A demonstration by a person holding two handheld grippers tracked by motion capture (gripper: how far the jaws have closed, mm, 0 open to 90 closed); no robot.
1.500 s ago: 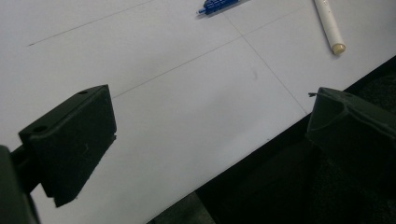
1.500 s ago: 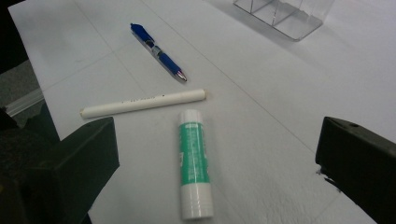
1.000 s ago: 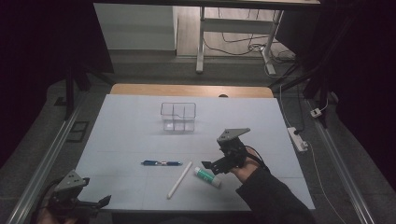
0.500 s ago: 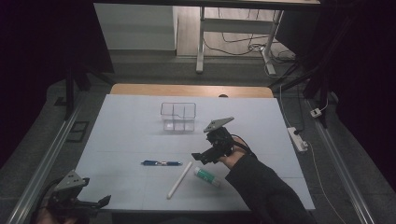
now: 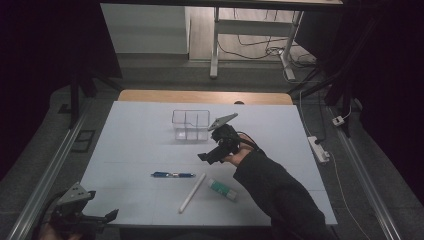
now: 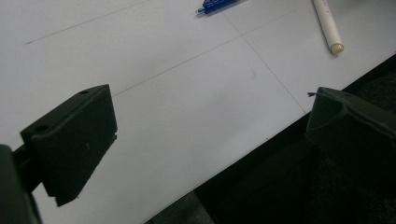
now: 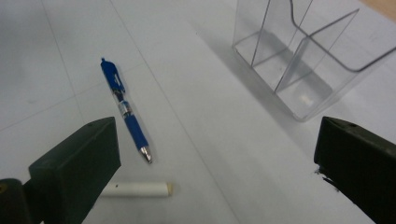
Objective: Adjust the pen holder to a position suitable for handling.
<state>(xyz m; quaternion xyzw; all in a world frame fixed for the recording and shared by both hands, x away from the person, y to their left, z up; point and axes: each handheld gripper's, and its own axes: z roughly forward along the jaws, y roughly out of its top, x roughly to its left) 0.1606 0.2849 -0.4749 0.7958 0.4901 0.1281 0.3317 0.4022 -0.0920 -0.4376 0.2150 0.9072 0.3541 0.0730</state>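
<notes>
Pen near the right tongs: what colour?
Blue, with a clear middle section; the pen shows best in the right gripper view.

The right gripper [image 5: 210, 156] rose from the glue stick [image 5: 222, 190] and moved away from it toward the clear organiser [image 5: 191, 125], its black fingers [image 7: 74, 172] spread wide and empty, leaving the glue stick lying uncovered on the desk [image 5: 140, 135].

on the surface [image 5: 130, 130] there is one blue pen [image 5: 173, 174], one white marker [image 5: 192, 192], one glue stick [image 5: 222, 189] and one clear organiser [image 5: 190, 125] with several compartments. two tools are in sight: the left tool [image 5: 111, 214] and the right tool [image 5: 204, 156].
</notes>
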